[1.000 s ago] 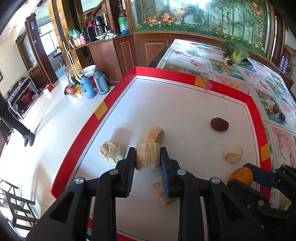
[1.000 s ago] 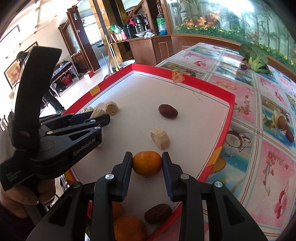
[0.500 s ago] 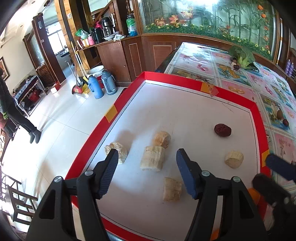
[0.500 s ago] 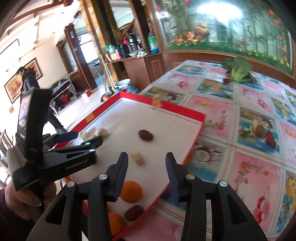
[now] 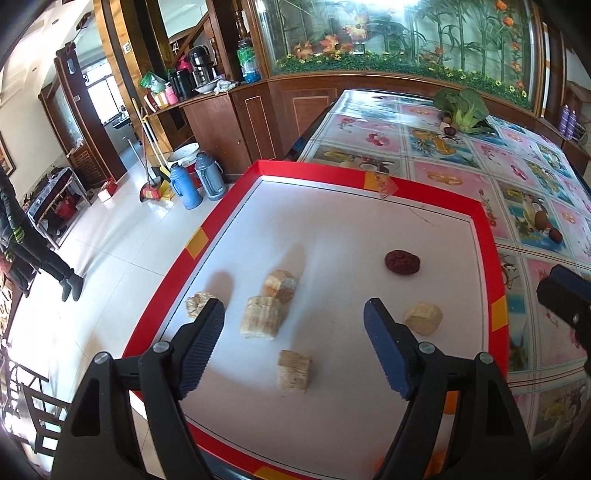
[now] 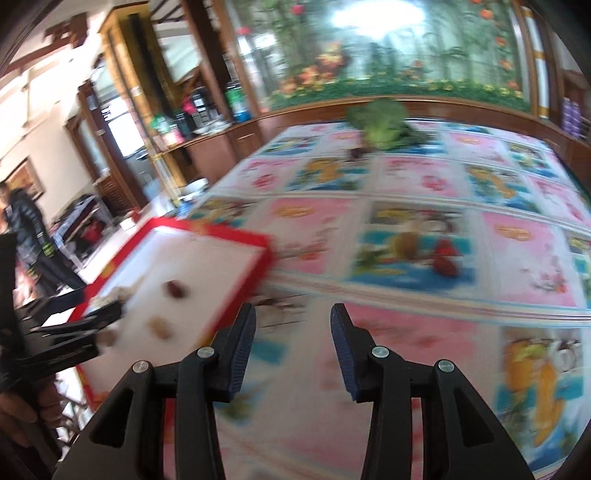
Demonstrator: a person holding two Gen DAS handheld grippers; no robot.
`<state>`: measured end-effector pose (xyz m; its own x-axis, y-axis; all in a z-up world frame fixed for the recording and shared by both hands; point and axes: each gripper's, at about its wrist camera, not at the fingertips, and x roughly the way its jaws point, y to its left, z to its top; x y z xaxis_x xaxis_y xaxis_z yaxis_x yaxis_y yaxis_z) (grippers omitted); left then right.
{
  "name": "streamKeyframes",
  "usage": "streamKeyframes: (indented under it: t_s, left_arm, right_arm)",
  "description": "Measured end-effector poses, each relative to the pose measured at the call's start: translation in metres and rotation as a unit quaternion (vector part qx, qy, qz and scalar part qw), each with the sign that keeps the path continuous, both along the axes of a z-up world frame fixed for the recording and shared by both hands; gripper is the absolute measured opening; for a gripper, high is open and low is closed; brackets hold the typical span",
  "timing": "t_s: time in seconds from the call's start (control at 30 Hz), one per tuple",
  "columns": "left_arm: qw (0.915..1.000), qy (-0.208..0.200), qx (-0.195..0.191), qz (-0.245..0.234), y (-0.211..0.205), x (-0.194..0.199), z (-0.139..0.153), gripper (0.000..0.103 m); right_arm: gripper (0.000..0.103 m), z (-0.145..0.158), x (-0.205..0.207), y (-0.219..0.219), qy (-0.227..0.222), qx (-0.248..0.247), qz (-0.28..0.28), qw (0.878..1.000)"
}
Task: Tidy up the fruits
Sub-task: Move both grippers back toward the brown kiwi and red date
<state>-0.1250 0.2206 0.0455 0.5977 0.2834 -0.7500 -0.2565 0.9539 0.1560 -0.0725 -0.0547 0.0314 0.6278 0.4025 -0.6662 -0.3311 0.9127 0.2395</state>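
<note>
In the left wrist view the left hand-held gripper point(image 5: 293, 341) hangs over the red-rimmed tray point(image 5: 491, 258), jaws opening and empty above pale fruit chunks point(image 5: 260, 322) and a red date point(image 5: 402, 262), while the blurred right wrist view shows the right hand-held gripper point(image 6: 291, 347) parted, empty, over the patterned table point(image 6: 406, 192)

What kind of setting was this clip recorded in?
Most likely a lived-in home's dining area: a long table under a fruit-print cover, a large aquarium set in wooden cabinetry, and thermos flasks with a broom on the tiled floor.
</note>
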Motion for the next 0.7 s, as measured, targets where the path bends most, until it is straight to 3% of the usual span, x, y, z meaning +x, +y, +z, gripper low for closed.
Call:
streamKeyframes:
  t_s: [0.27,0.7]
  left_arm:
    - [0.9991,-0.001,0.006,-0.042,-0.04,0.012,0.011,0.086]
    - [0.9878,0.004,0.024,-0.154,-0.142,0.045,0.021,0.091]
  right_arm:
    - [0.044,-0.014,0.042,-0.066,0.024,-0.05,-0.075,0.996]
    - [0.043,-0.033,0.079,-0.057,0.043,-0.069,-0.046,0.996]
